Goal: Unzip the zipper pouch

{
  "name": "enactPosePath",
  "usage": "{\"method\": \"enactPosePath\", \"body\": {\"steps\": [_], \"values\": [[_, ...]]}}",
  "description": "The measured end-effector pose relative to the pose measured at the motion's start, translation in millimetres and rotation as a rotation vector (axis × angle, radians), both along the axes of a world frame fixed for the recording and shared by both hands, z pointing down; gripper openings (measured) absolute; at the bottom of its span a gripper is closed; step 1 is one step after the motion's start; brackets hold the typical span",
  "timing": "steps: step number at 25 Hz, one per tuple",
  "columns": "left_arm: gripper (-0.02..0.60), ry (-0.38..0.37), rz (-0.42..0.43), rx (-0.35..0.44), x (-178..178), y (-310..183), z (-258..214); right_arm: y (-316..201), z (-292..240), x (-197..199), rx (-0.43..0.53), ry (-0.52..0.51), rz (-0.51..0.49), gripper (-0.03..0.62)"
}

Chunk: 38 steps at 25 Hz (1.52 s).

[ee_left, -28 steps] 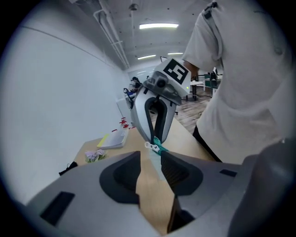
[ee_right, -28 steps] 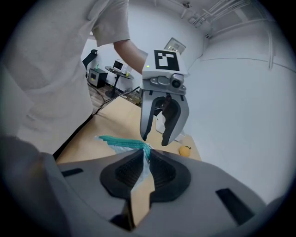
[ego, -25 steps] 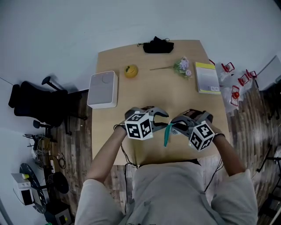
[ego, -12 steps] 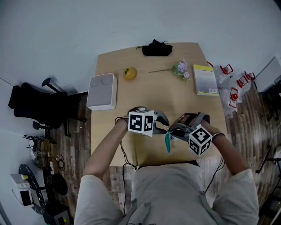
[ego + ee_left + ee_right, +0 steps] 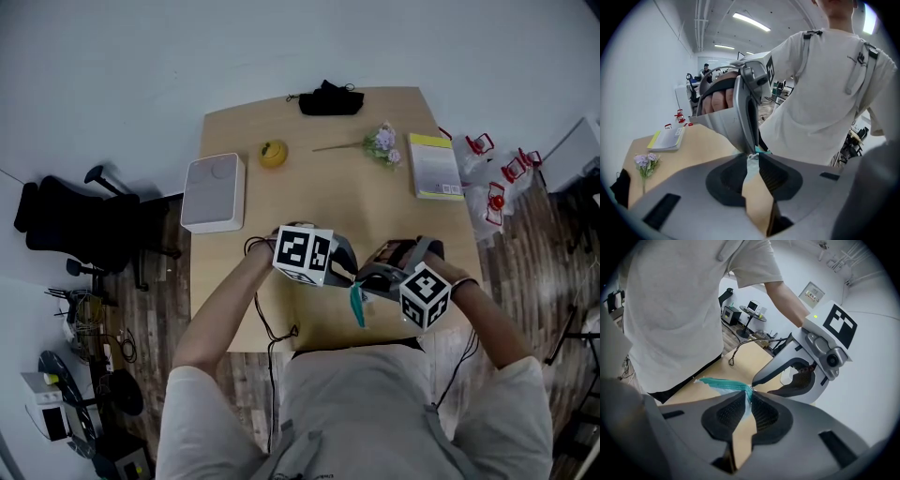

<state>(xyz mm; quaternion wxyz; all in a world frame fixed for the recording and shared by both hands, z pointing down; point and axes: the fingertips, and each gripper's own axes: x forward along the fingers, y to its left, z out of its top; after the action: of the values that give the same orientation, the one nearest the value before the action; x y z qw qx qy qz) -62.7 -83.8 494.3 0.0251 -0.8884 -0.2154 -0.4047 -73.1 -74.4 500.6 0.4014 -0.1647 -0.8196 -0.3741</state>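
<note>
A teal zipper pouch (image 5: 356, 305) hangs over the front of the wooden table (image 5: 375, 202), between the two grippers. My right gripper (image 5: 366, 281) is shut on the pouch's top edge; in the right gripper view the teal fabric (image 5: 721, 383) runs out to the left of its pads (image 5: 761, 414). My left gripper (image 5: 348, 273) faces it tip to tip. Its jaws are closing, with the pale zipper pull (image 5: 751, 157) in the narrow gap between them and the pads not pressing on it. The right gripper (image 5: 751, 147) fills the middle of the left gripper view.
On the table stand a white box (image 5: 214, 192), a yellow fruit (image 5: 273, 153), a black cloth (image 5: 330, 98), a flower sprig (image 5: 380, 143) and a yellow book (image 5: 433, 165). A black office chair (image 5: 56, 225) stands at the left; red items (image 5: 502, 159) lie on the floor at the right.
The left gripper has come in toward the pouch's top and its jaws have narrowed round the zipper pull. The right gripper has kept its hold and shifted slightly.
</note>
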Motion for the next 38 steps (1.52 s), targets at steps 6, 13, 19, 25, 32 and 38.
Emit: {"method": "enactPosePath", "body": {"steps": [6,13,19,25,32,38], "values": [[0.067,0.089,-0.116,0.061,4.2,-22.6,-8.4,-22.2,-5.7,4.7,-0.163,-0.111,0.179,0.046],[0.048,0.146,-0.253,0.193,2.8,-56.5,-15.6,-58.9,-9.7,11.1,-0.257,-0.209,0.397,0.046],[0.035,0.167,-0.296,0.247,2.1,-64.0,-16.5,-79.8,-17.2,14.3,-0.297,-0.276,0.508,0.046],[0.035,0.212,-0.345,0.304,8.7,-70.4,-19.3,-81.8,-16.4,12.3,-0.286,-0.272,0.520,0.046],[0.028,0.275,-0.487,0.464,10.9,-84.2,-27.2,-95.8,-24.7,16.1,-0.267,-0.337,0.598,0.046],[0.025,0.364,-0.677,0.623,11.7,-96.9,-42.1,-109.9,-40.0,17.9,-0.138,-0.383,0.653,0.046]]}}
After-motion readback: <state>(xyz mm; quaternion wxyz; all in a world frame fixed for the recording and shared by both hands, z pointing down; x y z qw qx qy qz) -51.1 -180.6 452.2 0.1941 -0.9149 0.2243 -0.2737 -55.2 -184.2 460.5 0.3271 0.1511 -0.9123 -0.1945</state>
